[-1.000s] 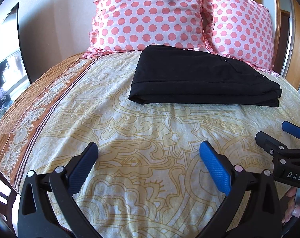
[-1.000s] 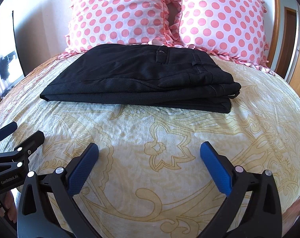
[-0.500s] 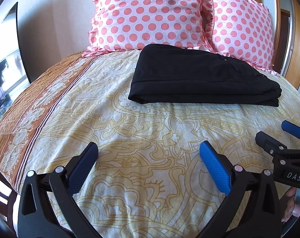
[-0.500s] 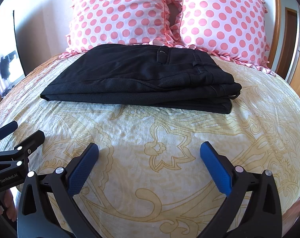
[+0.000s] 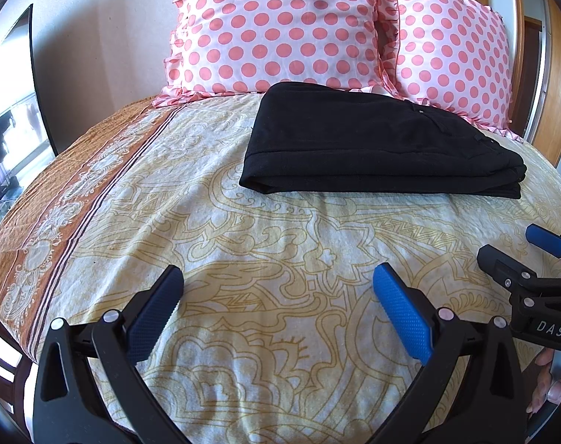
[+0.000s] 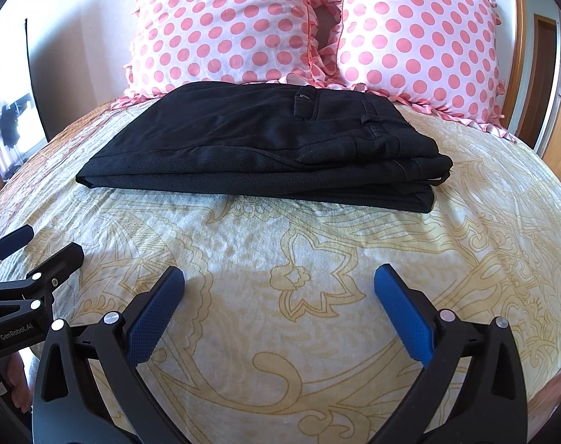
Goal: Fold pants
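Black pants, lying as a flat layered rectangle on the patterned bedspread, well ahead of both sets of fingers and touching neither. Left gripper: fingers apart, empty, above bare bedspread. Right gripper: fingers apart, empty, likewise clear of the cloth. Beyond the pants, two pink polka-dot pillows. The folding appears complete or at its last step; whether the stacked edges nearest the right fingers lie flush is hard to judge. Any further fold would call for both grippers reaching forward to pinch one short end.
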Demonstrator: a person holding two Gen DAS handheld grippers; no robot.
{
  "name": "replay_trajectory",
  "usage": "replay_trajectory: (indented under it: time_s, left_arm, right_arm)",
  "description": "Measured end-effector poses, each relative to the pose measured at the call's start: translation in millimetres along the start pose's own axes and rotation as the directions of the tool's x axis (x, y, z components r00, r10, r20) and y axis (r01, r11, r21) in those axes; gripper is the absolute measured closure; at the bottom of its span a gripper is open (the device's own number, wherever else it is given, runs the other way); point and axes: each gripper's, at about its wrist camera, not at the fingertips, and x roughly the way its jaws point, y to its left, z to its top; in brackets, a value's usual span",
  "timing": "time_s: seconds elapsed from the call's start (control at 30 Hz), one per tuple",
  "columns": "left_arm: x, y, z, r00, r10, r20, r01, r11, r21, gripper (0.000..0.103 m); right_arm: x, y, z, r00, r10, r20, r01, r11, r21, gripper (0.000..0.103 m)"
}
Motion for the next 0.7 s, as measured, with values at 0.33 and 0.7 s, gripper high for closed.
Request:
replay_trajectory:
  time_s: [0.33, 0.7]
  left_arm:
    - [0.7, -2.5, 1.7, 1.000, -0.005, -0.010, 0.005, 1.000, 0.002, 0.002]
    - [0.8, -0.9, 1.3, 1.000, -0.006, -0.013, 0.006, 1.000, 0.002, 0.002]
  right_arm:
    - [0.0, -0.1, 0.1, 1.000, 0.000, 0.000, 0.000, 1.000, 0.000, 0.001]
    - [-0.2, -0.1, 0.1, 1.000, 0.000, 0.001, 0.000, 1.000, 0.001, 0.001]
